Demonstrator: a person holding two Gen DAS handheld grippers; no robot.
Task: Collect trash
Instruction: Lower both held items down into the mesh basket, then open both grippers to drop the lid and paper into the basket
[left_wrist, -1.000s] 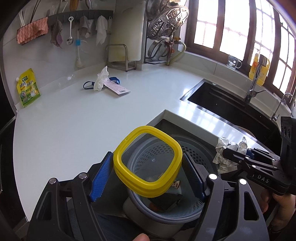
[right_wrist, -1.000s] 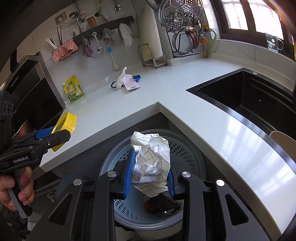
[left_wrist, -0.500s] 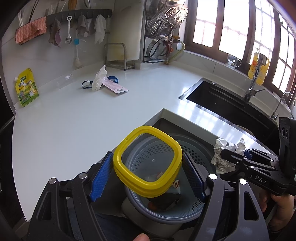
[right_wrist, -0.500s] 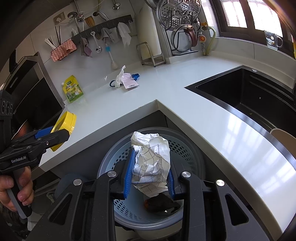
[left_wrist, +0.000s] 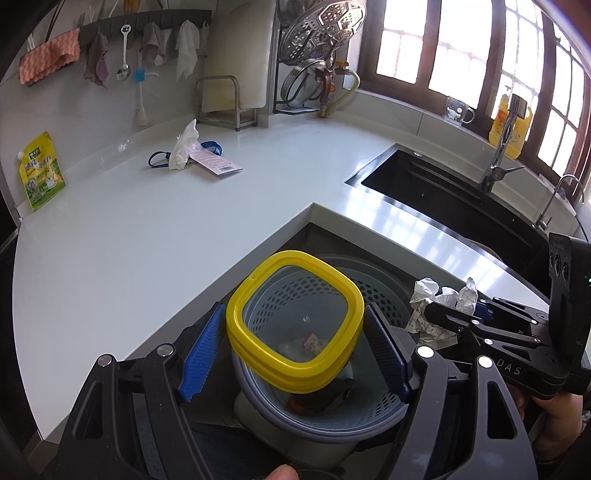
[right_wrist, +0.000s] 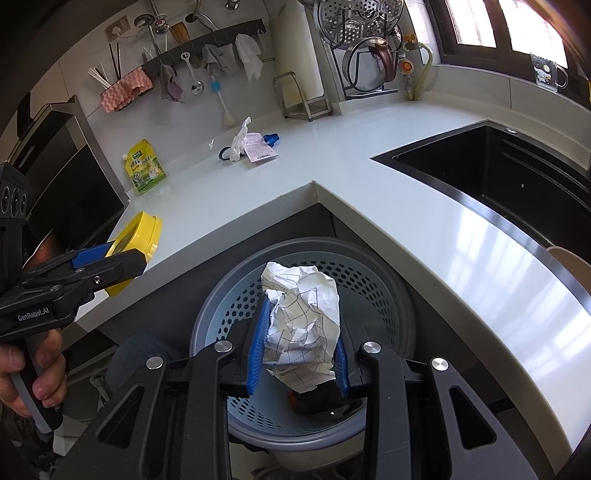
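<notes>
My left gripper (left_wrist: 295, 347) is shut on a clear tub with a yellow rim (left_wrist: 258, 358), held over the grey perforated trash basket (left_wrist: 373, 406). My right gripper (right_wrist: 300, 347) is shut on a crumpled ball of gridded paper (right_wrist: 303, 325), held above the same basket (right_wrist: 373, 295), which has some trash at its bottom. The paper ball (left_wrist: 436, 310) and right gripper also show at the right of the left wrist view. The tub (right_wrist: 142, 236) shows at the left of the right wrist view. On the counter far off lie a white tissue (left_wrist: 184, 146), a pink label (left_wrist: 214, 162) and a blue band (left_wrist: 157, 159).
The white counter (left_wrist: 110, 240) wraps around the basket in an L. A black sink (right_wrist: 498, 173) with a tap (left_wrist: 502, 151) lies at right. A yellow-green pouch (left_wrist: 40, 173) leans on the back wall. A rack with hanging cloths and utensils (right_wrist: 207, 44) runs above.
Both grippers have shifted only slightly over the basket, still holding the tub and the paper ball.
</notes>
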